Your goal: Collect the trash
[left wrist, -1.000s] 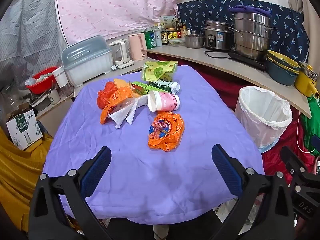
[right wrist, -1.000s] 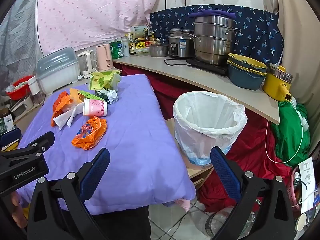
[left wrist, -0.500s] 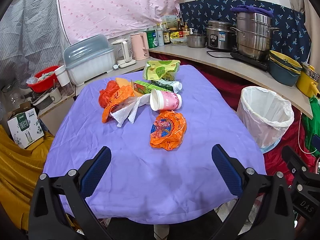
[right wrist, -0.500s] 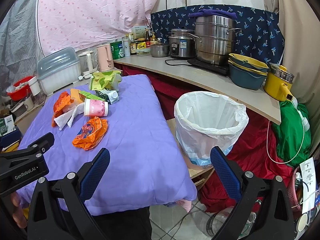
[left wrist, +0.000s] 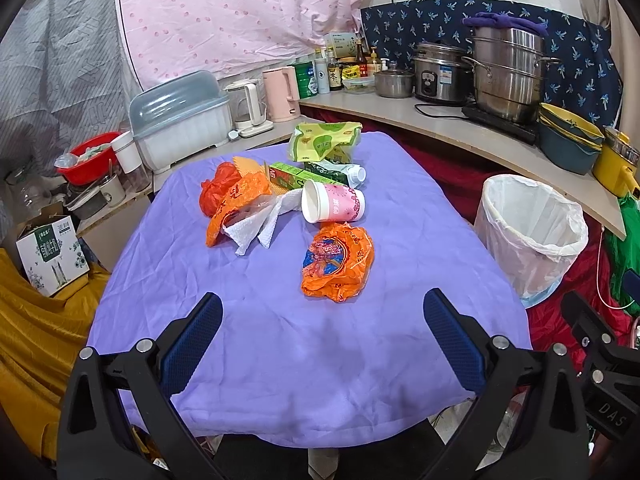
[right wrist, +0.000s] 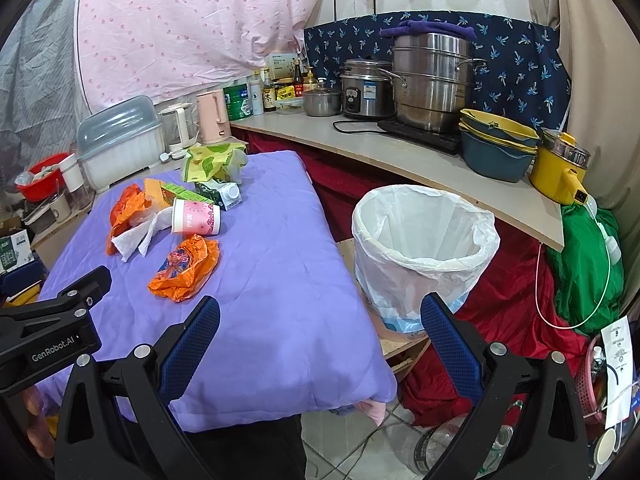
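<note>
Both claws spread wide and empty: left claw (left wrist: 322, 334), right claw (right wrist: 320, 332). Nearest: crinkled orange snack wrapper (left wrist: 338, 260) on the purple-clothed worktop (left wrist: 280, 340); lined trash bin (right wrist: 424, 248) beside it. Slippery film, likely to slide out; soft cloth easily snagged.

Even, diffuse indoor light is filling both wrist views, casting only faint shadows across the purple cloth (left wrist: 280, 320). Fisheye distortion is bending the worktop (right wrist: 400, 152) edge and darkening the corners, while steel pots (right wrist: 432, 80) are catching mild glare.
</note>
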Available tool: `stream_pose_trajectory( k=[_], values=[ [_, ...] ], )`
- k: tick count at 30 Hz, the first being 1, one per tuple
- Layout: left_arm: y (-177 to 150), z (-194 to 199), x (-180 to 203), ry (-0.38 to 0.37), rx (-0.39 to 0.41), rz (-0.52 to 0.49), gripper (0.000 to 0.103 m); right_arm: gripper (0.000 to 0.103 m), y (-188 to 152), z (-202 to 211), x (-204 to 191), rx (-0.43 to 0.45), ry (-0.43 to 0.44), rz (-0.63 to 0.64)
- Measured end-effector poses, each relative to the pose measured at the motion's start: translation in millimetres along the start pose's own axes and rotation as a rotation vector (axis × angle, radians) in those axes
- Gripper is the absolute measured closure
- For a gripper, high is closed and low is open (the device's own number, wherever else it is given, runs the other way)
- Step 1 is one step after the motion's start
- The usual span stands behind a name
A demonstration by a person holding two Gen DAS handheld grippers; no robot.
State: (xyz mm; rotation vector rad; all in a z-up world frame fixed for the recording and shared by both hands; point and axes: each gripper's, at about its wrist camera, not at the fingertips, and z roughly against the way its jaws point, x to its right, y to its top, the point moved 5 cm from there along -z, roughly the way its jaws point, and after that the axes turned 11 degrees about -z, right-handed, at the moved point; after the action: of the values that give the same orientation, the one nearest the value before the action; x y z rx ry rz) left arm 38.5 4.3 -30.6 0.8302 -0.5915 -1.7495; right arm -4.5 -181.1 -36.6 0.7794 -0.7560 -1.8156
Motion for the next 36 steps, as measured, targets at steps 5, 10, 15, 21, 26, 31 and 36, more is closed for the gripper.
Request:
stream_pose_trajectory(
  k=[5,10,15,21,26,31,36],
  values=[
    [0.8,1.5,-1.7,0.000,0.002,0.004,0.007,0.007,0.2,0.6,-3.5,0.001,0.003,0.003],
    [1.1,4.0,-4.3,0.002,0.003,0.008,0.007,0.007,1.2,3.7,-4.7,0.003,0.009,0.009],
    [2.1,5.3,-4.5,0.000,0.005,0.011,0.007,0.007,1.0,4.2,-5.0,0.002,0.009,0.006],
    [1.2,3.9,-4.6,0.002,0.004,0.015,0.007,0.007,1.1,3.7,-5.0,0.001,0.009,0.008],
    [1.5,3.7,-4.7,0.003,0.005,0.014,0.007,0.007,1.2,4.2,-5.4,0.002,0.009,0.007],
    [1.6,3.5,-5.3,0.005,0.005,0.014,0.007,0.007,1.2,4.0,-5.2,0.002,0.010,0.007],
    [1.5,3.9,-5.3,0.004,0.006,0.014,0.007,0.007,1.1,3.8,-5.2,0.002,0.009,0.007]
  ],
)
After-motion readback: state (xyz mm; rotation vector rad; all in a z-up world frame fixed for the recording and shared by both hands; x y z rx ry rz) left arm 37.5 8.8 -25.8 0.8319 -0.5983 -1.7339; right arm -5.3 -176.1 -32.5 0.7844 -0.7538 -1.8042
